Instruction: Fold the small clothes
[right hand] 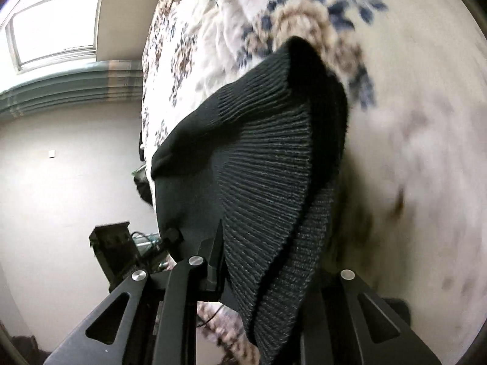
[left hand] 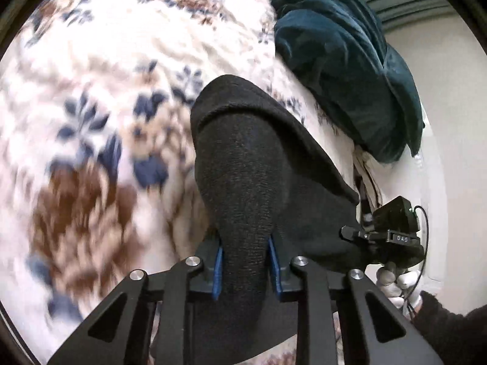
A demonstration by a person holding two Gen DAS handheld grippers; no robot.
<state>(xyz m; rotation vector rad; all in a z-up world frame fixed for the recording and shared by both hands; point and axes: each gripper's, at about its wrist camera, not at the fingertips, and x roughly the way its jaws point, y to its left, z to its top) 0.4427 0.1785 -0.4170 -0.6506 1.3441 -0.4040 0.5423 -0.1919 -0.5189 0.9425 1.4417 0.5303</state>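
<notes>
Grippers clamped on one black knitted garment (left hand: 258, 164) over a bed draped in a floral blanket (left hand: 100, 97), each tool pinching a separate part of the fabric. From the left wrist camera, the left gripper (left hand: 246, 270) had its blue pads (left hand: 217, 269) pressed in on a thick bunch of the knit, which rose from between them toward 12 o'clock and hung clear of the blanket at that end. At 4 o'clock in that view, the right gripper (left hand: 392, 228), held by a person's gloved hand (left hand: 392, 279), met the garment's far edge. A teal velvet cushion (left hand: 344, 70) lay at 1 o'clock, well apart from the work.

From the right wrist camera, the right gripper's jaws were closed on the ribbed edge of the same garment, the right-hand finger hidden behind the draped cloth; the left gripper (right hand: 115, 246) showed at 8 o'clock beside the fabric. A window (right hand: 54, 15) lit the room at 10 o'clock.

Judged from these views, the step in hand was raising the garment off the bed so it could be spread or doubled over. Doing it well would likely mean keeping both grips firm and level with each other, drawing the two held points apart until the knit hung without a twist, then lowering the free edge onto a bare stretch of blanket first. The thick, stretchy knit looked prone to sagging, so an uneven pull could skew the fold.
</notes>
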